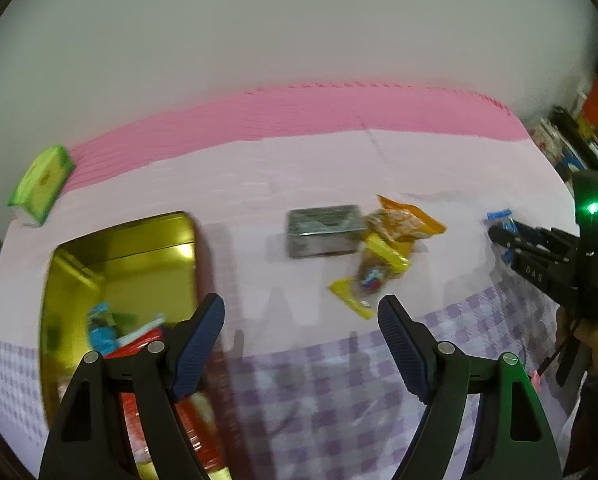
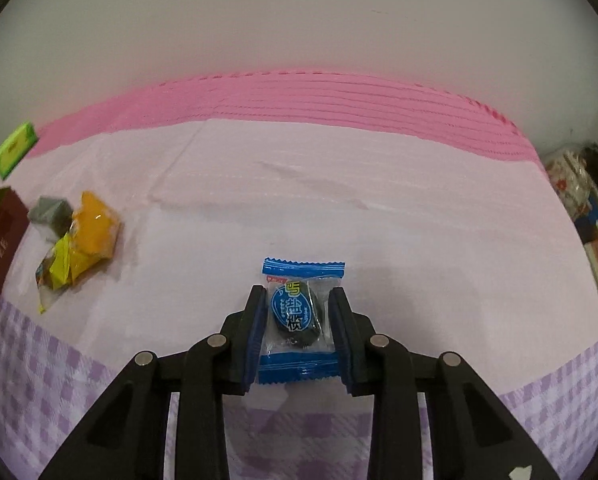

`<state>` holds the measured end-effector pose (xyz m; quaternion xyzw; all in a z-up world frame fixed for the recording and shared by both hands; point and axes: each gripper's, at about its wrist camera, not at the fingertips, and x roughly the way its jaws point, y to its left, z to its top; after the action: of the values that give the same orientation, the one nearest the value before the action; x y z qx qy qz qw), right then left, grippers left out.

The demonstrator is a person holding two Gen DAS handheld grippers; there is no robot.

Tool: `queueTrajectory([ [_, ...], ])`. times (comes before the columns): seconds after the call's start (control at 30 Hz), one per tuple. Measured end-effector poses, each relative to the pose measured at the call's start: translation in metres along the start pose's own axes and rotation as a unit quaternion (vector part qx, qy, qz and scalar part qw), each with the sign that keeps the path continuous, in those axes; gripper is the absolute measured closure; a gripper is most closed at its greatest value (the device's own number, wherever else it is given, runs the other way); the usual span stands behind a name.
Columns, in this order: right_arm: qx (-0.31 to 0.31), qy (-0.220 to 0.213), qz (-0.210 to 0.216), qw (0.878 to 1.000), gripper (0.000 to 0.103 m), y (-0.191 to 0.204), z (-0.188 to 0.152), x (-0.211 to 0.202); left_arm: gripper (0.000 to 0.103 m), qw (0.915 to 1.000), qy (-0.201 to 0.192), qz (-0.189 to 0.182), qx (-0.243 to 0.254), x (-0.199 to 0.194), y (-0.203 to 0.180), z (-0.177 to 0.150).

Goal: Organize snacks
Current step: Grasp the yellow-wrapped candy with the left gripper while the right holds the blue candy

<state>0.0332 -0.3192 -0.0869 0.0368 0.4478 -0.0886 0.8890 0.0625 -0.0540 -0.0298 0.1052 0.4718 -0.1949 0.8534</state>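
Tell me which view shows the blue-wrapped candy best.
The right wrist view: the blue-wrapped candy sits centred and sharp, pinched between the right claw pads, its label visible. The left wrist view shows only a small blurred blue corner beyond the right claw, far right.

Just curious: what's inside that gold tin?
The gold tin holds a blue packet and red wrappers. The left tongs hide its near end.

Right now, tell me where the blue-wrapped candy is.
The blue-wrapped candy is clamped in the right gripper, over the pink cloth, well right of the yellow snack packets.
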Motion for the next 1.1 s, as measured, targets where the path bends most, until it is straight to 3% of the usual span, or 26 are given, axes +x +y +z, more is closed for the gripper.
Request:
queueTrajectory([
  [0.3,0.003,-0.021,-0.007,1.000,0.073,0.004,-0.004,0.000,0.036,0.9972,0.047,-0.023,0.054,0.047,-0.034,0.008],
  [0.43,0.002,-0.022,-0.009,1.000,0.073,0.001,-0.010,-0.002,0.045,0.9969,0.059,-0.028,0.045,0.062,-0.032,0.014],
  [0.67,0.003,-0.022,-0.007,1.000,0.073,0.001,-0.008,-0.001,0.048,0.9963,0.066,-0.033,0.043,0.078,-0.040,0.023],
  [0.87,0.004,-0.022,-0.006,1.000,0.073,0.001,-0.007,-0.001,0.061,0.9958,0.073,-0.043,0.035,0.083,-0.042,0.025],
  [0.97,0.004,-0.022,-0.006,1.000,0.073,0.000,-0.007,-0.001,0.074,0.9957,0.070,-0.051,0.033,0.081,-0.047,0.023],
  [1.1,0.004,-0.022,-0.006,1.000,0.073,0.000,-0.007,-0.001,0.077,0.9961,0.065,-0.049,0.033,0.075,-0.047,0.018],
])
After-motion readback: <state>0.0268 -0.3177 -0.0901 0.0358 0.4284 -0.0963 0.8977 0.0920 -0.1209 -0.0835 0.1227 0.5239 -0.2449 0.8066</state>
